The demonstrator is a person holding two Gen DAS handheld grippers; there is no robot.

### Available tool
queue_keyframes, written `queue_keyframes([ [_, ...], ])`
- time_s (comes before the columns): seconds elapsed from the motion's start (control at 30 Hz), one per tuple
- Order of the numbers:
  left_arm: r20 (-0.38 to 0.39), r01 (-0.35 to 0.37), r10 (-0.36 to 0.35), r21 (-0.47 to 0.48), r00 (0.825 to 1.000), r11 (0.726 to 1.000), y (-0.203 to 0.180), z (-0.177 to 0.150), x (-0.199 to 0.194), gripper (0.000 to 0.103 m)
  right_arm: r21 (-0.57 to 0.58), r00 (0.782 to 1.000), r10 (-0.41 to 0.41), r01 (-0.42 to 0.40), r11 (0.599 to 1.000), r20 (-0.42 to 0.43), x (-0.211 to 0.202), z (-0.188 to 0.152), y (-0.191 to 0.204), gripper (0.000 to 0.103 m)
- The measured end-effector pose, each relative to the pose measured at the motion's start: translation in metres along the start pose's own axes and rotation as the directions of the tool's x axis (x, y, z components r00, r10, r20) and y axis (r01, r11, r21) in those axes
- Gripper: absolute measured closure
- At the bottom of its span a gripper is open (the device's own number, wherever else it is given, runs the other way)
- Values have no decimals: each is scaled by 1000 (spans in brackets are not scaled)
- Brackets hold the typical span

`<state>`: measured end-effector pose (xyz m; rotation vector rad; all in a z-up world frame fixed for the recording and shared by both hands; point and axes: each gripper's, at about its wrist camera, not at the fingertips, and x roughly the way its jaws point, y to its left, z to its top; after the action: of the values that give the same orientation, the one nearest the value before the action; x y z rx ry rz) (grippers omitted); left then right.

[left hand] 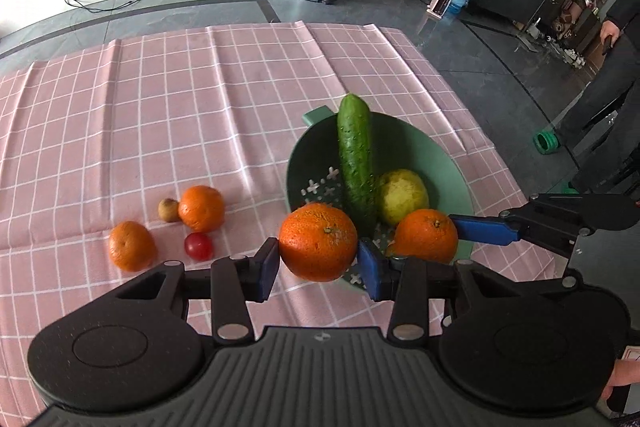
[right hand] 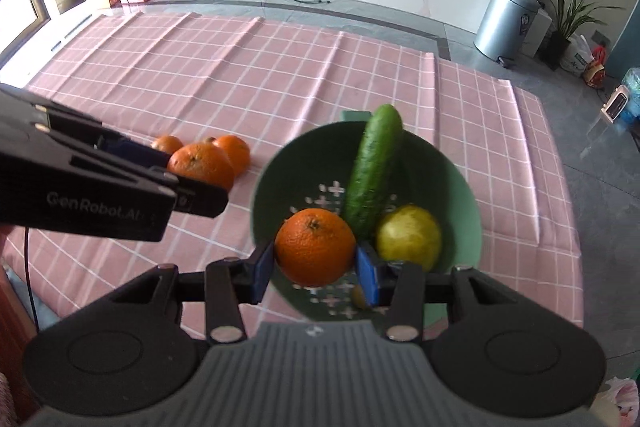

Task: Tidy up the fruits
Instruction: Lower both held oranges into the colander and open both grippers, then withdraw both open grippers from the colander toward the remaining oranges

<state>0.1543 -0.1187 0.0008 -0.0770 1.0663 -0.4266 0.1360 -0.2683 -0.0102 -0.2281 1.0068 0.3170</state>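
The left hand-held gripper (left hand: 318,259) grips an orange (left hand: 318,242) between its two blue pads, one pad pressed on each side of the fruit. It holds this orange above the near rim of a green colander bowl (left hand: 452,167), over the worktop's pink checked cloth (left hand: 180,99).

The right hand-held gripper (right hand: 315,265) likewise clamps a second orange (right hand: 315,247) between its blue pads, and this fruit hangs over the bowl's perforated bottom. In the left wrist view the same orange shows at the bowl's near right rim, with one blue pad of the right gripper against its side.

Inside the bowl a cucumber (left hand: 355,163) leans from the bottom up to the far rim, its tip sticking out past the edge beside the bowl's handle. A yellow-green pear (left hand: 403,197) lies just right of the cucumber, touching it.

Left of the bowl, on the cloth nearer the worktop's near edge than its far one, four loose pieces sit in a cluster: a tangerine (left hand: 201,208), a small brown fruit (left hand: 168,209) touching its left side, another tangerine (left hand: 132,246) closer to the near edge, and a cherry tomato (left hand: 198,246) between them.

The bowl stands toward the right side of the worktop, well in from the far edge.
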Motion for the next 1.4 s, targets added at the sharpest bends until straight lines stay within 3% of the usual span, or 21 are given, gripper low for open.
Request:
queue_keyframes([
  [0.3,-123,-18,12,-47,992,999,-8,21,60,55,47,990,87,-82,996,-115,45,0,-33,62],
  [0.77,-224,-36,22,-59,974,998,-9,31,104,55,99,956,196,-178,979,-219,95,2,-49,62],
  [0.97,-239,-25,14,-45,971,999,-11,34,108,54,93,946,213,-195,976,-244,103,2,-47,61],
  [1.13,-244,-12,-3,-58,970,998,-10,33,106,47,100,949,210,-191,976,-236,99,6,-46,60],
  [1.23,-226,6,-21,-65,974,998,-8,33,96,44,84,955,183,-167,982,-233,93,9,-42,48],
  [1.4,-184,59,-74,-88,980,994,-4,34,70,39,60,967,144,-135,989,-208,76,14,-33,44],
])
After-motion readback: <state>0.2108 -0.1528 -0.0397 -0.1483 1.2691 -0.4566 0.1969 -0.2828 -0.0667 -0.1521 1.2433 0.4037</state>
